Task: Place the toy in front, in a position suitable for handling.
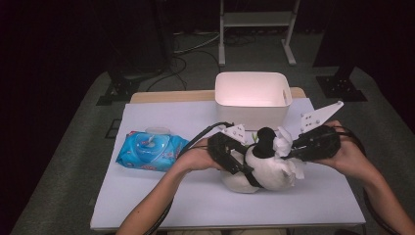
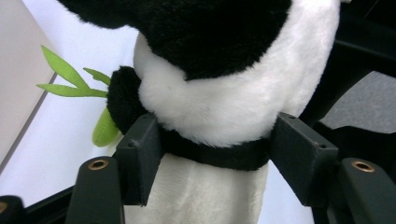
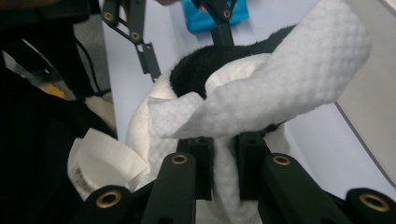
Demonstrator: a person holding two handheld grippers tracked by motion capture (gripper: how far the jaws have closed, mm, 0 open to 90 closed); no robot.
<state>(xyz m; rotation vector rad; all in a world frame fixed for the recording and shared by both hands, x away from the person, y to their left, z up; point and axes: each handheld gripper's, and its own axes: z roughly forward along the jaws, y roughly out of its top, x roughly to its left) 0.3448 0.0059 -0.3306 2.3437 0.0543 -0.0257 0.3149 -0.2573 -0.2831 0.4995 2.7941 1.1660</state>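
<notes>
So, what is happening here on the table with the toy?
A person is cleaning a plush panda with two hand-held grippers. The left gripper has its jaws around the panda's body to steady it, pads against the fur. The right gripper is shut on a white wet wipe and holds it against the panda's black head. A blue pack of wipes lies to the left, and a white bin stands behind on the table.
</notes>
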